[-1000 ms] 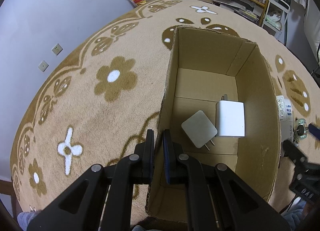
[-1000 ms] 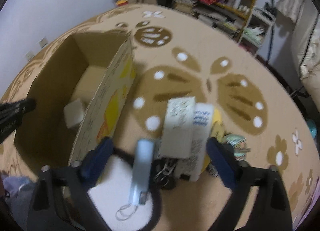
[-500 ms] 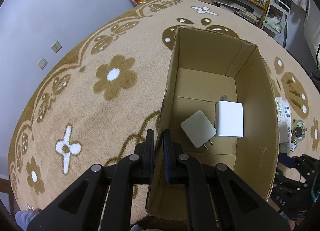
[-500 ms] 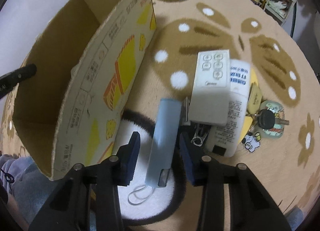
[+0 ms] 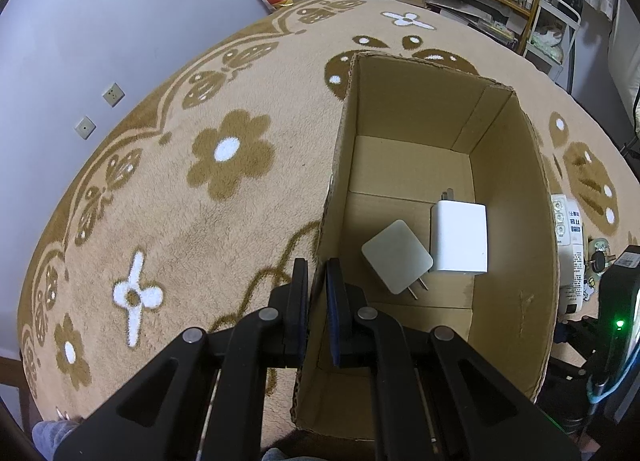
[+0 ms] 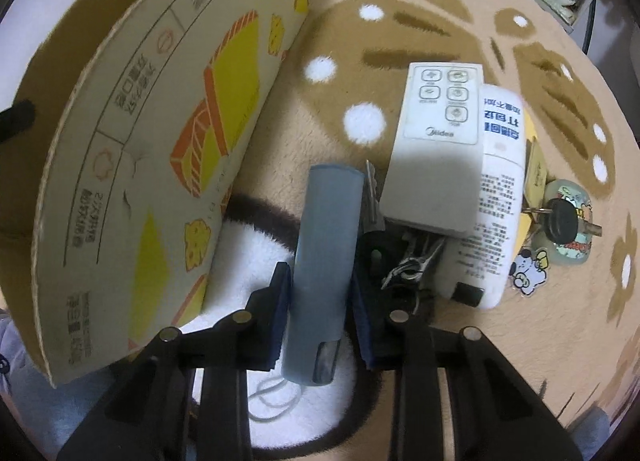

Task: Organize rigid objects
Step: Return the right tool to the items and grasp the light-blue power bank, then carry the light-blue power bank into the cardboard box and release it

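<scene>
— Where's the bar [image 6: 324, 257]?
— On the rug beside the box [image 6: 132, 165], long axis pointing away from me. My right hand-held gripper [image 6: 320, 315] has closed in on its sides (half a second ago, gaps).
— Left?
— Left hand-held gripper [image 5: 318, 293] pinches the box wall, unchanged.

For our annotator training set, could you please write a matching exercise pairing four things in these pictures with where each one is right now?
Things:
1. white charger
2. blue-grey bar
3. white remote
4. left gripper

Places:
A. between the right gripper's fingers
B. clamped on the cardboard box wall
C. on the box floor
D. lying on the carpet pile beside the box

Pairs: 1-C, 2-A, 3-D, 4-B
</scene>
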A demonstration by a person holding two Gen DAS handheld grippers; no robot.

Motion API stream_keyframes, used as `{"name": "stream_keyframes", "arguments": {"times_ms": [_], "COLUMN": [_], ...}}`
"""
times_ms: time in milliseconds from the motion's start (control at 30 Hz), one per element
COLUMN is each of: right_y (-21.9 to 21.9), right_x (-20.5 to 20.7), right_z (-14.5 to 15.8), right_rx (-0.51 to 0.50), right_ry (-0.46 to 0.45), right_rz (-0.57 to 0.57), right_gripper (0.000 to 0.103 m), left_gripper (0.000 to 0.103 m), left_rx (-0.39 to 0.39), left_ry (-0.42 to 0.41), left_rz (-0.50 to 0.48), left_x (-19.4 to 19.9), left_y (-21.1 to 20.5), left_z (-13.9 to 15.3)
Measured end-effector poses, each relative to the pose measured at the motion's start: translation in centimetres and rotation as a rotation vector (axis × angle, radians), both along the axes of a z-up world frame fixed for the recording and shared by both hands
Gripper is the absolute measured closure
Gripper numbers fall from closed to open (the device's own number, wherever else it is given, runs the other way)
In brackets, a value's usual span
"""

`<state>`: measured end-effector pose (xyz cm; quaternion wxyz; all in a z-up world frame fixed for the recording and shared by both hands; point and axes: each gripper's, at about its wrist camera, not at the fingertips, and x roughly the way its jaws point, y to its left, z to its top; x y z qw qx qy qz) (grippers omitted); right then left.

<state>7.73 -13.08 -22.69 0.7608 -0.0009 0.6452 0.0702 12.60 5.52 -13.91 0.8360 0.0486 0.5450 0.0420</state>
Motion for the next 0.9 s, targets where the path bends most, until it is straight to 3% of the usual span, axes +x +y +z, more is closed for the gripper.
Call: {"name": "stream_keyframes", "arguments": {"times_ms": [133,567,900], "right_y": [0.6,-1.9,-3.0], "right_x": [-0.2,0.2,1.4], "right_z": [0.3,5.3,10.4], "right_rx": [0.004,0.077,0.1], "right_ry": [0.007,-0.076,-0.277], "right_rz": [0.013,-0.103,-0.149], "right_gripper": [0.074,0.074,0.074], "left_gripper": [0.095,0.095,0.095], "left_rx": [-0.015,-0.008,-0.016], "left_ry": [0.001,0.002,0.004], "left_rz": [0.005,0.003,0.003], "left_x": [0.0,0.2,0.2], "left_y": [0.2,0.3,0.4], "left_z": [0.0,0.0,0.0]}}
